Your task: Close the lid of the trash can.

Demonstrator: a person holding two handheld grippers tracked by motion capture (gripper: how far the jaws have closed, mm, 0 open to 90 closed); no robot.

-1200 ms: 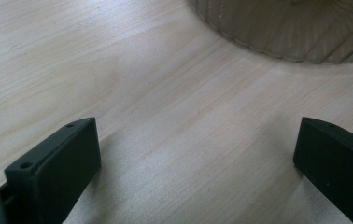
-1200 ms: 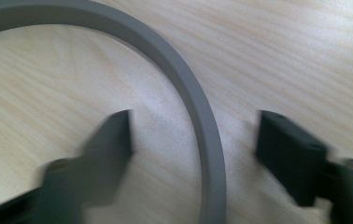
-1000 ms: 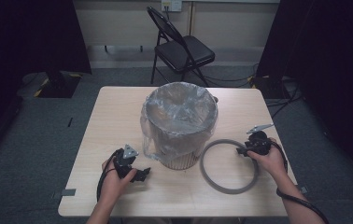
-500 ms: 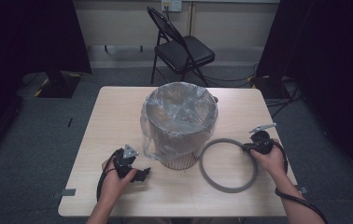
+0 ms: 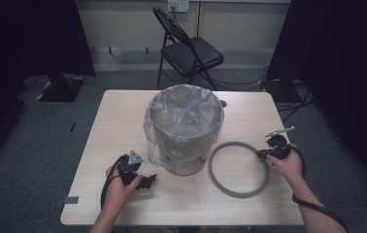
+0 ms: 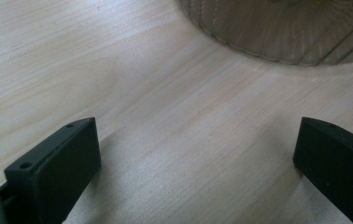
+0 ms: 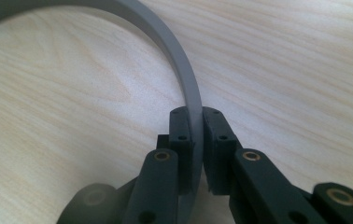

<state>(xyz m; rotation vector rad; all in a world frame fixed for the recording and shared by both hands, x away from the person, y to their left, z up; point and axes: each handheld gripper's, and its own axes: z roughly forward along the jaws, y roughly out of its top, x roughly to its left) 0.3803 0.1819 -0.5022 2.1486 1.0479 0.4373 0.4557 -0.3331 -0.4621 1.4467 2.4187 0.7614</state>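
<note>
Evidently the grey ring [image 7: 184,79] is clamped edgewise by the right gripper [image 7: 197,135] (thin, stiff, probably light); the left gripper [image 6: 193,158] is spread wide, holding nothing.

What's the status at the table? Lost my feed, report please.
Right gripper shut on grey ring, ring flat on table. Left gripper open, empty, near lined bin. Nothing in the way.

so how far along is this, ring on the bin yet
Done: a clear bag lines the bin. In hand: the right gripper is shut on the grey ring, which lies on the table beside the bin. Left gripper is open and idle. Probably left: fitting the ring over the rim.
</note>
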